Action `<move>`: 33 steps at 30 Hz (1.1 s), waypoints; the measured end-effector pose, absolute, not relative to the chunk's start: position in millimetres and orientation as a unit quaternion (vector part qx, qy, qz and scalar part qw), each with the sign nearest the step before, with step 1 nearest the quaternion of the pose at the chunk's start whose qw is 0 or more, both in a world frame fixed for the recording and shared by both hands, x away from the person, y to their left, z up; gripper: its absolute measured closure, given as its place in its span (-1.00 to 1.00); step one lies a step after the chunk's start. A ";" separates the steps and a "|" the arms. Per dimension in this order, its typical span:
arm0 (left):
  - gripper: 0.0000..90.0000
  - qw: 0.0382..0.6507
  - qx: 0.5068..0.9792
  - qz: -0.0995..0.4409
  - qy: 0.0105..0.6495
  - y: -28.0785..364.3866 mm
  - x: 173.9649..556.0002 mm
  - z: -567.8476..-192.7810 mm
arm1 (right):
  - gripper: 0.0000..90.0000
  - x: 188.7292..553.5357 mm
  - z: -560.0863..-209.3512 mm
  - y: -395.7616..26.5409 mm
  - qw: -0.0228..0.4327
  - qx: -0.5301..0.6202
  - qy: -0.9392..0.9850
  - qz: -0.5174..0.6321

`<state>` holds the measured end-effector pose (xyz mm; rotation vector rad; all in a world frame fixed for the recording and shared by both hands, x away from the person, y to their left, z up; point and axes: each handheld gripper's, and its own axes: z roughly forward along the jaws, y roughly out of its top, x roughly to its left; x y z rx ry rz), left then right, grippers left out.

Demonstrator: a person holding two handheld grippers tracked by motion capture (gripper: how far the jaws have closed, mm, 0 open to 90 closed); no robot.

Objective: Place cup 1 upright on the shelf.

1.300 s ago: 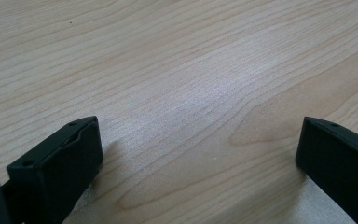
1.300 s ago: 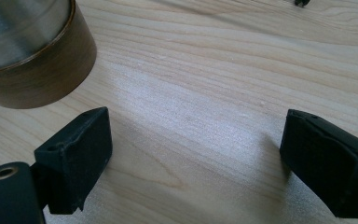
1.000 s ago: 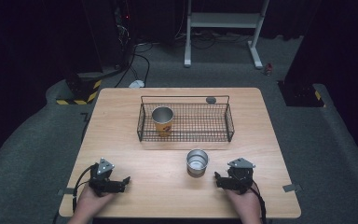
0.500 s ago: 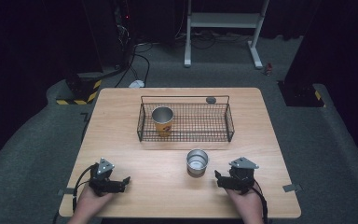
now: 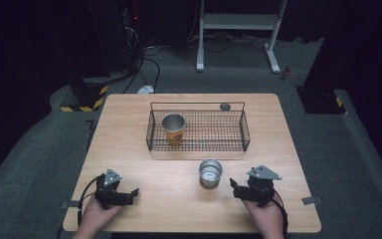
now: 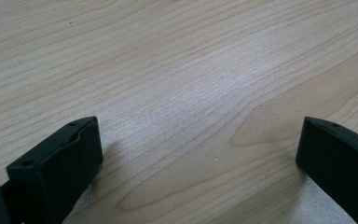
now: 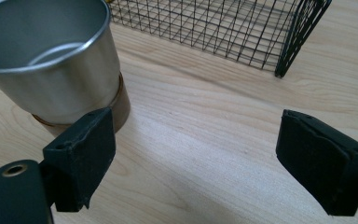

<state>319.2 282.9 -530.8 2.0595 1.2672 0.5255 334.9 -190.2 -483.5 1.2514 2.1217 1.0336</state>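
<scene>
Bright lit table (image 5: 144,149), dark surroundings (nearly black), soft shadows, slight blur

Two black handheld grippers: left gripper (image 5: 129,195) at lower left of the high view, right gripper (image 5: 234,185) at lower right. Grey three-cornered plate (image 5: 264,173) atop each. Black cable (image 5: 83,191) looping off the left one. Blocky matte jaws, small screw holes near the tips. Bare forearms, no sleeves.

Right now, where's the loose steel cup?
High view: the steel cup stands on the table just in front of the wire basket, beside the right claw, which is open.
</scene>
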 end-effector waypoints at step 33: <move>-0.99 0.326 0.788 0.201 0.483 283.2 319.4 -530.6 | -0.80 318.0 -460.7 -157.8 0.225 0.400 0.777 0.430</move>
